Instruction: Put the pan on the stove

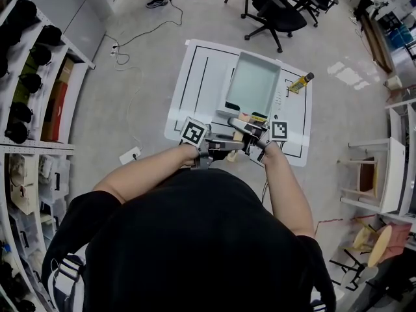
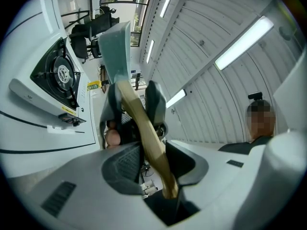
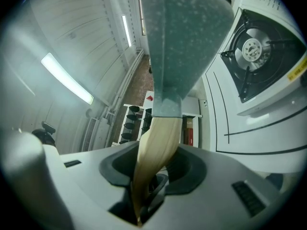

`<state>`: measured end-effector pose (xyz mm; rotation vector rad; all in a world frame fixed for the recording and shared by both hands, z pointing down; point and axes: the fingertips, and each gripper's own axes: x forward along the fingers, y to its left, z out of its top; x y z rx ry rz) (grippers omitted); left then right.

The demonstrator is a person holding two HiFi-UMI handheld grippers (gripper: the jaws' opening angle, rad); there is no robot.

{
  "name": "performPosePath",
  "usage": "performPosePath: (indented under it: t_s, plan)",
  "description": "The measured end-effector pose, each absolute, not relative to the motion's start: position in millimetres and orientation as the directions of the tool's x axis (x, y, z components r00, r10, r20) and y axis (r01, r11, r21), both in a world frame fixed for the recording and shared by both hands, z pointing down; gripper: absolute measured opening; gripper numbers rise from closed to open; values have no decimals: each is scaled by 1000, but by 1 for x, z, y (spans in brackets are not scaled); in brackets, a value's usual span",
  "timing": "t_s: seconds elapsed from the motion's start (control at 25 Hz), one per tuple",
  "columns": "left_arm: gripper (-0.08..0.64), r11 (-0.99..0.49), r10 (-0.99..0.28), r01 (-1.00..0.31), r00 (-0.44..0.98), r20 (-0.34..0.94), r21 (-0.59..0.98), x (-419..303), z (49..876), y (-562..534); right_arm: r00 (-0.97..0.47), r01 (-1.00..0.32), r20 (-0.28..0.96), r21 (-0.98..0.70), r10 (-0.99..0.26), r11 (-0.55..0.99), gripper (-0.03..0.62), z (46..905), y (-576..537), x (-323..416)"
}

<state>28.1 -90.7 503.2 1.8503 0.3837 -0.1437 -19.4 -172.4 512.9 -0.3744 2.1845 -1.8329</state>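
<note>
We have both grippers clamped tight on the pan's one wooden handle (image 2: pixel 144 128): the left gripper (image 2: pixel 153 164) near its end, the right gripper (image 3: pixel 153 169) just ahead. The single pan (image 1: pixel 252 83) is empty, held up over the middle of the white mat (image 1: pixel 201 77), beside the one-burner stove (image 3: pixel 254 51). One yellow bottle (image 1: pixel 301 82) lies at the mat's far right edge.

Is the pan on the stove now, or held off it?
Held off it: both gripper views show the stove burner bare, the pan apart from it, its handle clamped by left tool and right tool.
</note>
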Motion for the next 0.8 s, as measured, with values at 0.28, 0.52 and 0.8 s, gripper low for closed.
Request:
performPosePath:
  t_s: [0.28,0.52,0.8]
  plan:
    - [147,-277,214,341,934,-288,898,20,502,-105,-927,-30,-34,-986,-375,166,139,508,-186,-27]
    - [147,-259,214,351,929,-301,900,23,501,-113,-924,-51,-23,-982,-381,183,138,511,-196,-23]
    - [147,-241,218,350,928,-301,905,44,501,-116,-921,-27,-49,-982,-385,189,140,513,-200,-2]
